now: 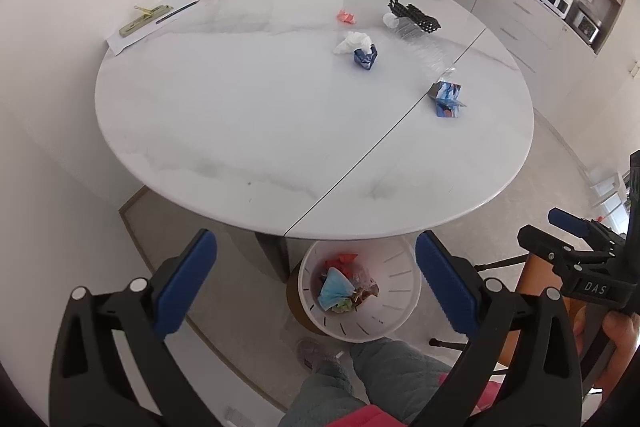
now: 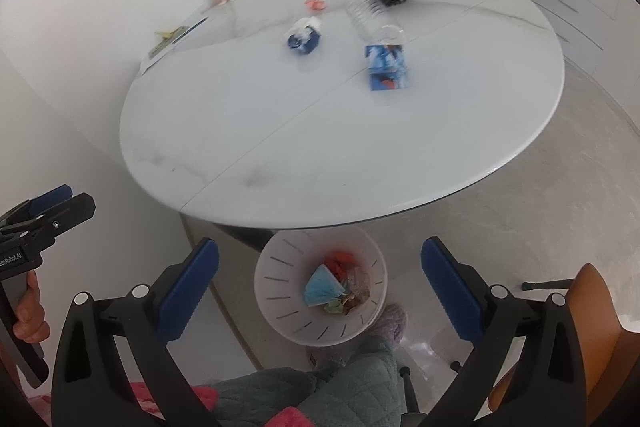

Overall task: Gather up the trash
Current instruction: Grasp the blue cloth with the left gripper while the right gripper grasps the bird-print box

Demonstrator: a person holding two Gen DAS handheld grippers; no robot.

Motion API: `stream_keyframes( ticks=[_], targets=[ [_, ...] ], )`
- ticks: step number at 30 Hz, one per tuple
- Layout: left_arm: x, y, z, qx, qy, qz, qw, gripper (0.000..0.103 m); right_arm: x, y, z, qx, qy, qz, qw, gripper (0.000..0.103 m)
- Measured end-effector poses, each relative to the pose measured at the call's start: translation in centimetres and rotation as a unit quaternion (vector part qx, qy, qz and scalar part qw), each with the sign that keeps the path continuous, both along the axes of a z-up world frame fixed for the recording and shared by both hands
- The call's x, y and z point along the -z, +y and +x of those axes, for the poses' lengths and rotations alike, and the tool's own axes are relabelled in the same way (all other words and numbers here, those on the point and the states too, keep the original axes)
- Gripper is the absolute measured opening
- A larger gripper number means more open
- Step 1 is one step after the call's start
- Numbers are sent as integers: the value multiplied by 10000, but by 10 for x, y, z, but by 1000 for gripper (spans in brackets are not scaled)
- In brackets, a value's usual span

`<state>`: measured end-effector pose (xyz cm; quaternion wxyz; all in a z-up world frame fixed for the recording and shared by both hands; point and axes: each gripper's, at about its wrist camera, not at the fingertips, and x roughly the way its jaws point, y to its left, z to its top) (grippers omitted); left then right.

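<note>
Hovering with jaws apart and empty, left gripper [image 1: 316, 285] and right gripper [image 2: 320, 287] flank the floor bin [image 1: 400, 291], ready for table [image 1: 224, 115] trash: tissue wad [image 1: 352, 42] at one o'clock, blue carton [image 1: 448, 97] at two.

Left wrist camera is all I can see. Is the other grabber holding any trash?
Observer: No. The right gripper is open with nothing between its blue pads; the white slotted plastic bin shows in the gap.
Operator: Who's holding my grabber?
Observer: A bare hand is wrapped round the handle of the left gripper, at the picture's left edge.
</note>
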<state>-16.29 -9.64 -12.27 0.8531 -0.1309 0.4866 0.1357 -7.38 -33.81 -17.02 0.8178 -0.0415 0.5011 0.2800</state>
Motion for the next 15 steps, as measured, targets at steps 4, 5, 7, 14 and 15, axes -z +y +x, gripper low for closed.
stream_keyframes(
  ticks=[4,5,7,14,15],
  targets=[
    [1,-1,13,132,-12,25,9999,95,-4,-2,9,97,-52,-49,9999,101],
    [1,-1,16,157,-16,31,9999,95,-6,-2,11,115,-69,-54,9999,101],
    [1,0,25,209,-35,53,9998,95,-7,-2,18,163,-135,-52,9998,101],
    [8,-2,84,128,-272,172,9994,95,-3,16,75,225,-313,-79,9992,100],
    [10,-2,96,104,-308,212,9992,95,1,22,87,223,-331,-45,9992,101]
  ],
)
